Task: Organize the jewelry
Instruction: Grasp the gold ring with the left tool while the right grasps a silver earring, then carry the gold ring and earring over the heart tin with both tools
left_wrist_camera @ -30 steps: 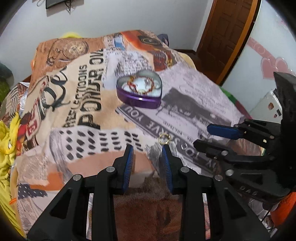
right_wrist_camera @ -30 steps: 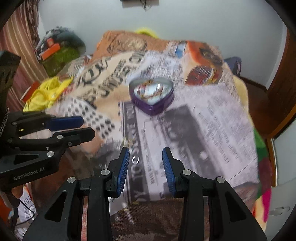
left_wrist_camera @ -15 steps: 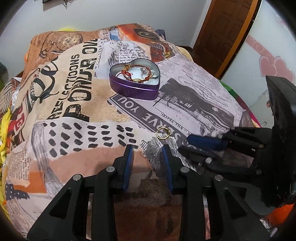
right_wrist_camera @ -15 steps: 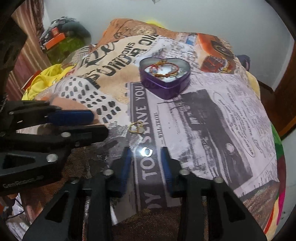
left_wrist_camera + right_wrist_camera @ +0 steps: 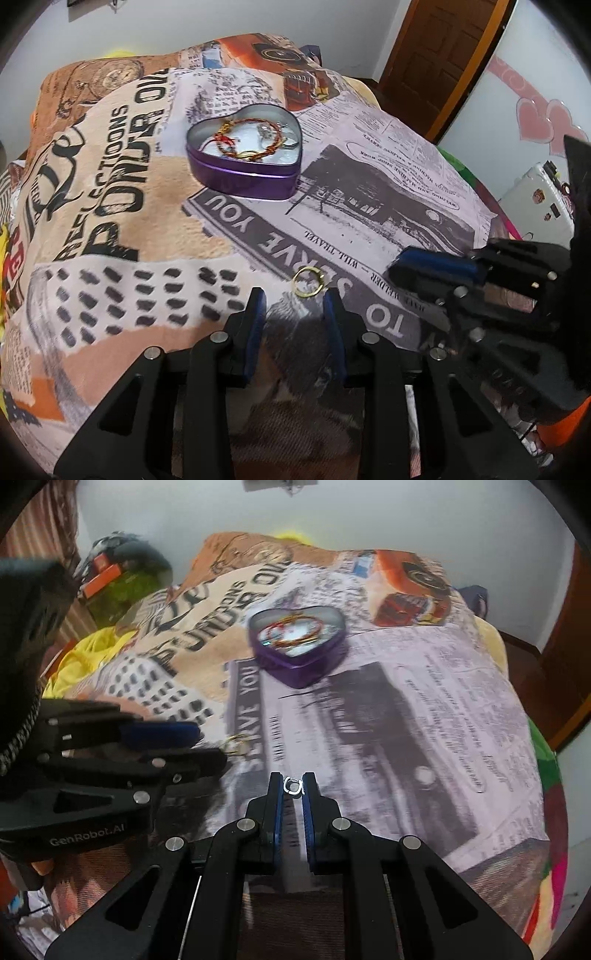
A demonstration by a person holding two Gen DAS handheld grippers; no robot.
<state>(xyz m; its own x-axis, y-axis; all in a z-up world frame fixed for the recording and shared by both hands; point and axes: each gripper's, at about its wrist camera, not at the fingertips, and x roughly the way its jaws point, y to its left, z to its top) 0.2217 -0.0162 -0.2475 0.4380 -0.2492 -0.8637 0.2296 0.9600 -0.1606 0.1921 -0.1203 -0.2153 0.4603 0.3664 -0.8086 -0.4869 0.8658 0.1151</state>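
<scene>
A purple heart-shaped tin (image 5: 243, 162) sits on the printed blanket and holds a red-gold bracelet (image 5: 251, 138) and other pieces; it also shows in the right wrist view (image 5: 297, 646). A gold ring (image 5: 308, 282) lies on the blanket just ahead of my open left gripper (image 5: 293, 301), near its right finger. My right gripper (image 5: 293, 784) is shut on a small silver ring (image 5: 293, 785) at its fingertips. The left gripper (image 5: 207, 746) shows at the left in the right wrist view, with the gold ring (image 5: 236, 744) by its tips.
The blanket (image 5: 110, 206) covers a bed. A wooden door (image 5: 439, 55) stands at the back right. Yellow cloth (image 5: 85, 657) and clutter lie to the left of the bed. A white wall (image 5: 332, 513) is behind.
My right gripper has closed on the silver ring that lay in front of it. My left gripper has moved in closer to the gold ring.
</scene>
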